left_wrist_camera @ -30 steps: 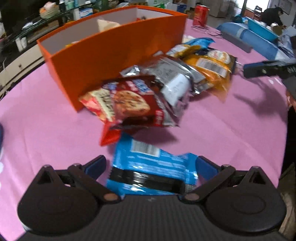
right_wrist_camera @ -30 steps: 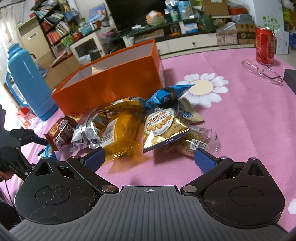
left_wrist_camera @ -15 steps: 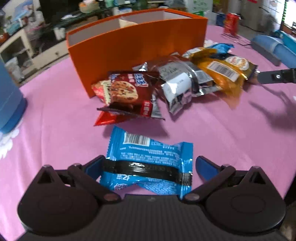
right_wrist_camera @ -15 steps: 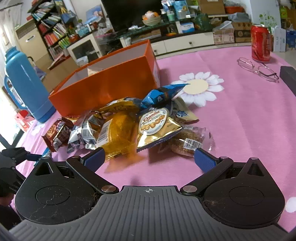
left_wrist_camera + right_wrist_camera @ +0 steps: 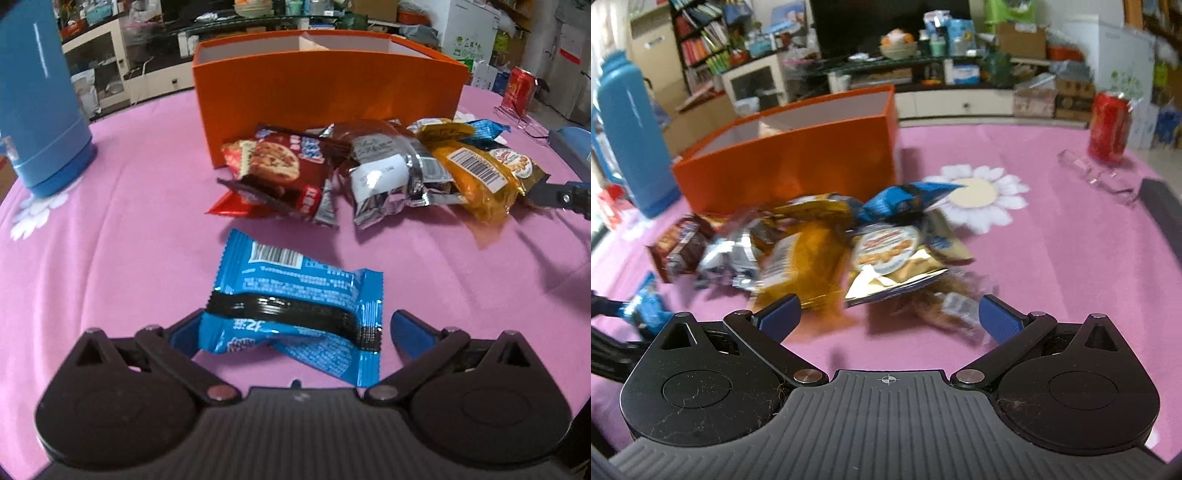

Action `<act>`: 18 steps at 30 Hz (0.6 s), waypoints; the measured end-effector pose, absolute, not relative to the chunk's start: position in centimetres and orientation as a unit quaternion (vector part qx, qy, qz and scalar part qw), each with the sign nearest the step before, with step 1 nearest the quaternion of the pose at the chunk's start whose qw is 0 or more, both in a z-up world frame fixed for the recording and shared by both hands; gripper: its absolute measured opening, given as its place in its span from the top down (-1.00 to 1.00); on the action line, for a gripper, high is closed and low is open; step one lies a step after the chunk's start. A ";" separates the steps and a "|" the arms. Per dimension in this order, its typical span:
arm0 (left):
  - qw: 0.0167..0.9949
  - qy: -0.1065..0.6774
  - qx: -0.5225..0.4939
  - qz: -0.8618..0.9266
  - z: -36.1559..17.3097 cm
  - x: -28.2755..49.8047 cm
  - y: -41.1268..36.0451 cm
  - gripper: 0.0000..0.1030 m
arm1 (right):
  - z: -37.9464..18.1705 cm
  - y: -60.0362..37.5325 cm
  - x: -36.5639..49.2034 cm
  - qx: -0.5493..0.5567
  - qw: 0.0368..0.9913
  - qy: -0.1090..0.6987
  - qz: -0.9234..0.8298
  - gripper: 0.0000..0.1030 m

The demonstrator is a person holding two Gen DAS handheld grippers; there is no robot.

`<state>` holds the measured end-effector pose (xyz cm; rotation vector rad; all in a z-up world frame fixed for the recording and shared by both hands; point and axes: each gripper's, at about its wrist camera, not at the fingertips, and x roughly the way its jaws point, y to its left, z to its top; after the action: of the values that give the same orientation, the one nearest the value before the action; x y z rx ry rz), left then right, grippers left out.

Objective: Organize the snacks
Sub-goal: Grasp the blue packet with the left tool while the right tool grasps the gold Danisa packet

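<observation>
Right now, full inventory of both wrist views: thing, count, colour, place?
storage box: 1, orange, back of table, open top
blue snack pack: 1, blue with a black band, between the left tongs' fingers, lying on the cloth
cookie pack: 1, dark red, in front of the box
silver pack: 1, silver, middle of the pile
orange pack: 1, amber, right of the silver pack
gold cookie bag: 1, gold, near the right tongs
soda can: 1, red, far right
glasses: 1, clear, by the can
thermos: 1, blue, far left
tablecloth: 1, pink with a daisy
left tongs: open
right tongs: open
</observation>
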<state>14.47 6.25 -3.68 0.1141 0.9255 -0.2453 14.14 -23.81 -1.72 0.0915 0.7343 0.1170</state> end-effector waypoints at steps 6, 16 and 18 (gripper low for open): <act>0.888 0.437 0.058 -0.129 -3.7 14.7 5.9 -0.99 | -0.8 -23.7 15.8 0.003 0.943 0.331 0.030 -0.79; 0.891 0.430 0.053 -0.139 -3.6 14.5 6.1 -0.78 | -2.8 -21.2 20.5 -0.033 0.922 0.384 0.048 0.00; 0.893 0.423 0.047 -0.146 -3.1 14.4 6.3 -0.40 | -2.6 -21.0 19.8 -0.046 0.922 0.381 0.051 0.17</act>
<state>14.40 6.34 -3.14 0.0980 0.8766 -0.3034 19.84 -20.98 -2.62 -0.0938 0.7834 0.1052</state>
